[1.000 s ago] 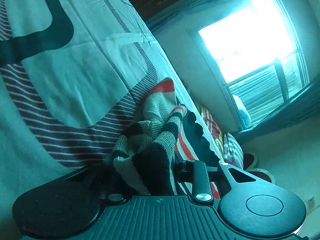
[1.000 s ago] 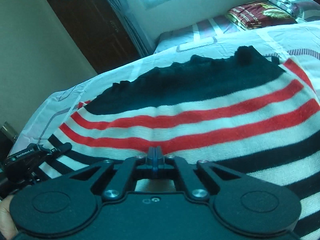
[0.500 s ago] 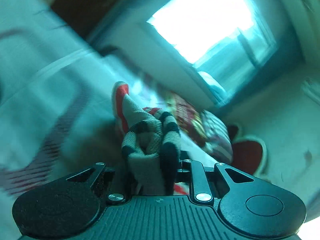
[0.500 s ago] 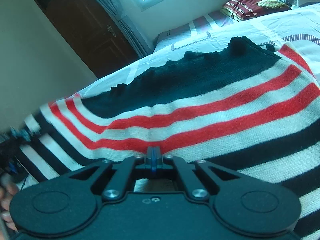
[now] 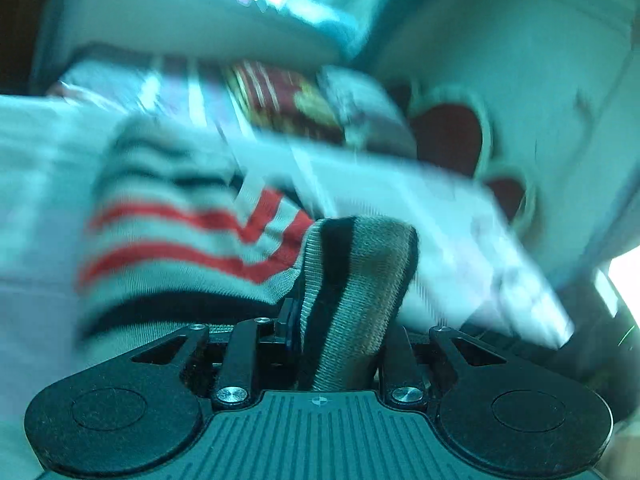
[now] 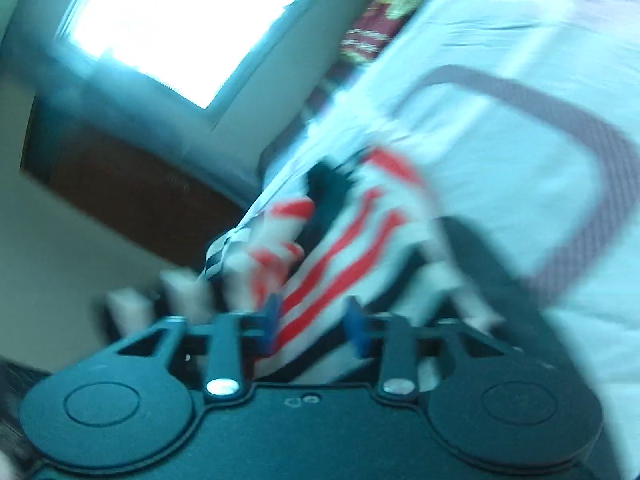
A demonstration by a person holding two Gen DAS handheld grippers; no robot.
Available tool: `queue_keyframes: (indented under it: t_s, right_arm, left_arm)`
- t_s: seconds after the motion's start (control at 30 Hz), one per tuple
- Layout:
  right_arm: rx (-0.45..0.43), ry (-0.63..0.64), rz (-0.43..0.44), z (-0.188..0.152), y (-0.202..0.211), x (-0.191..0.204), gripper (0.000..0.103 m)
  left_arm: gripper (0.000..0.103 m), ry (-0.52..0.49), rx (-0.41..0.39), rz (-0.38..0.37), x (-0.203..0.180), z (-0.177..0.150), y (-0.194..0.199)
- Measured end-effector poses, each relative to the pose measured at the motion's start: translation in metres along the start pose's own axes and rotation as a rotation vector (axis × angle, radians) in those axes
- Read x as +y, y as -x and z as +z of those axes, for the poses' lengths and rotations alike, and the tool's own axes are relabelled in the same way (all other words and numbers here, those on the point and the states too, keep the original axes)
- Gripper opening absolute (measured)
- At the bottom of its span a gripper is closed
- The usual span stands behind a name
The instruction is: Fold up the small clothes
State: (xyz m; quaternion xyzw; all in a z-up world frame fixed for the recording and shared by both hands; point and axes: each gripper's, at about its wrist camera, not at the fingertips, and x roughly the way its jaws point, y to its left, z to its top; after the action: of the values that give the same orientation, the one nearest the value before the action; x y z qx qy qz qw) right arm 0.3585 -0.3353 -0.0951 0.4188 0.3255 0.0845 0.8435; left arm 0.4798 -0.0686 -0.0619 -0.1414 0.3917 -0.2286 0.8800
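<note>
Your left gripper (image 5: 340, 320) is clamping a bunched fold of the striped knitted sweater (image 5: 356, 280); the jaws are standing only a little apart, and the thick black-and-grey knit is filling the gap between them and rising above the fingertips. To the left of this fold, the rest of the sweater is spreading out with its red, white and black stripes over the pale bed sheet (image 5: 36, 184). Behind it, you are seeing a red patterned pillow (image 5: 288, 108) and, more to the right, a dark red cushion (image 5: 444, 136), both strongly blurred. Your right gripper (image 6: 314, 320) is standing about half open: its jaws have just been opening, and the two blue fingertips (image 6: 354, 322) are well apart. A red-and-white striped part of the same sweater (image 6: 340, 248) is lying loosely between them, and I cannot tell if it is touching the pads. Beyond it the sweater is lying crumpled on the white bed sheet (image 6: 500, 152), which has a dark curved band printed on it. At the upper left the bright window (image 6: 180, 24) is glowing above a brown wooden door (image 6: 132, 184).
</note>
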Motion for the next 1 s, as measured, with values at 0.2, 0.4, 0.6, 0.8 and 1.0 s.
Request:
queue_keyframes:
  t_s: [0.2,0.4,0.6,0.8,1.0]
  right_arm:
    - [0.009,-0.081,0.099,0.018,0.034,-0.024,0.07]
    - [0.125,-0.003,0.124,0.016,0.007,-0.003,0.07]
    - [0.194,0.053,0.089,0.016,-0.033,0.01,0.07]
    - [0.242,0.325,-0.034,0.016,-0.059,0.049,0.054]
    - [0.184,0.633,-0.14,0.0,-0.072,0.084,0.022]
  left_arm:
    - [0.087,-0.155,-0.044,-0.088,-0.037,-0.01,0.047]
    - [0.087,-0.053,-0.189,0.064,0.041,0.013,0.113]
    - [0.087,0.13,-0.114,0.229,0.136,0.023,0.091]
    - [0.087,0.179,-0.056,0.223,0.149,0.01,0.063]
    - [0.087,0.167,-0.076,0.202,0.138,0.013,0.05]
